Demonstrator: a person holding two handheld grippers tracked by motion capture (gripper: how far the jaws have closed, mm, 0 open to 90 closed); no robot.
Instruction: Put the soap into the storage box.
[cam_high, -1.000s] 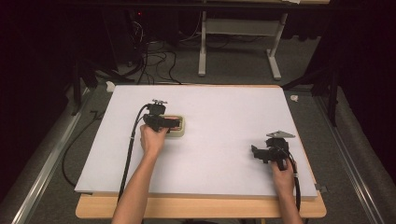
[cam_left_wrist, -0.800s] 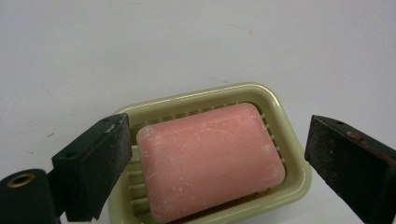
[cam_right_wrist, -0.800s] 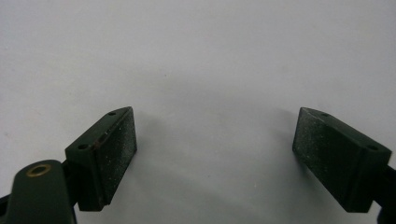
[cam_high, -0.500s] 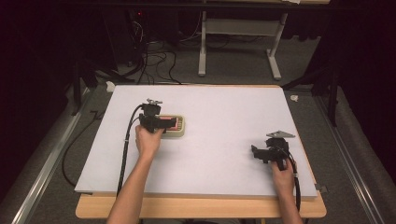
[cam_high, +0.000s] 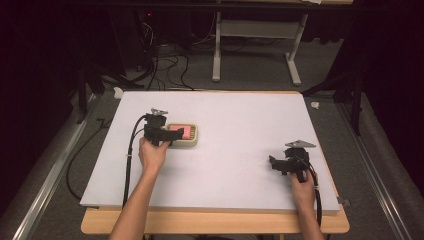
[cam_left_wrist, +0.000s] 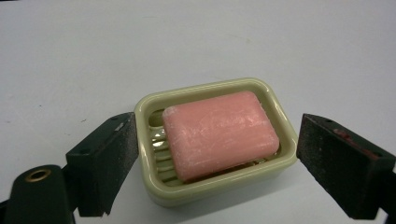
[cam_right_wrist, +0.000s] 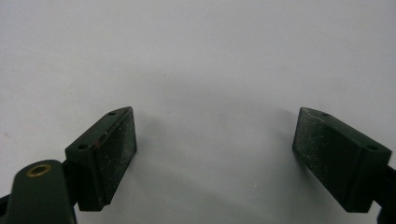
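A pink soap bar (cam_left_wrist: 219, 135) lies in a pale green soap dish (cam_left_wrist: 205, 193) on the white tabletop (cam_high: 235, 115). In the high view the dish (cam_high: 194, 140) with its soap (cam_high: 182, 132) sits left of the middle. My left gripper (cam_high: 173, 134) points right at it. Its jaws have just been closing, and the dish lies between them. In the left gripper view (cam_left_wrist: 217, 163) one pad is at the dish's left wall, while a thin gap shows at the other. My right gripper (cam_high: 274, 163) rests open at the right, with nothing between its jaws (cam_right_wrist: 215, 154).
Black cables trail from both grippers toward the table's front edge (cam_high: 215, 220). Beyond the far edge stand a white desk frame (cam_high: 255, 45) and floor cables (cam_high: 165, 65). A small white object (cam_high: 118, 92) lies off the far left corner.
My left hand and gripper have shifted a little to the left, and more of the dish shows beside them. The right hand has kept still.
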